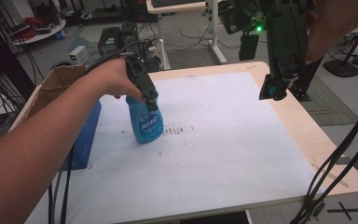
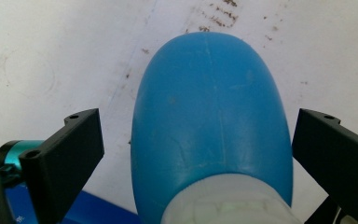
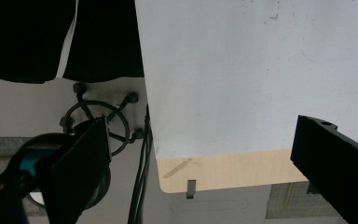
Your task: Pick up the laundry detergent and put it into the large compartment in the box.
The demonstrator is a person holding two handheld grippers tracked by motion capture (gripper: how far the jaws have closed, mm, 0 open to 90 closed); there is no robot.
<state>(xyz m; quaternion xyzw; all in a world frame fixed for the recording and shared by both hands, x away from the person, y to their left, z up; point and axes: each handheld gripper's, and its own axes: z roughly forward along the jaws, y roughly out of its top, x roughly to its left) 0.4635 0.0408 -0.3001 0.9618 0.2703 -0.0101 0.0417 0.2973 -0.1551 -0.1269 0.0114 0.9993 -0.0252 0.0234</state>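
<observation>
Your left claw [image 1: 150, 99] sits over the top of the upright blue plastic spray bottle [image 1: 145, 122], its jaws spread wide on either side of the bottle's body without touching it. The bottle stands on the white-covered worktop [image 1: 223, 140], left of centre. Your right claw [image 1: 274, 88] hangs released above the worktop's far right edge, well apart from the bottle.

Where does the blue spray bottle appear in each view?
High view: blue spray bottle left of centre, under the left gripper.
Left gripper view: bottle centred between the open jaws.
Right gripper view: not in it.
Shared landmark: white mat.
</observation>
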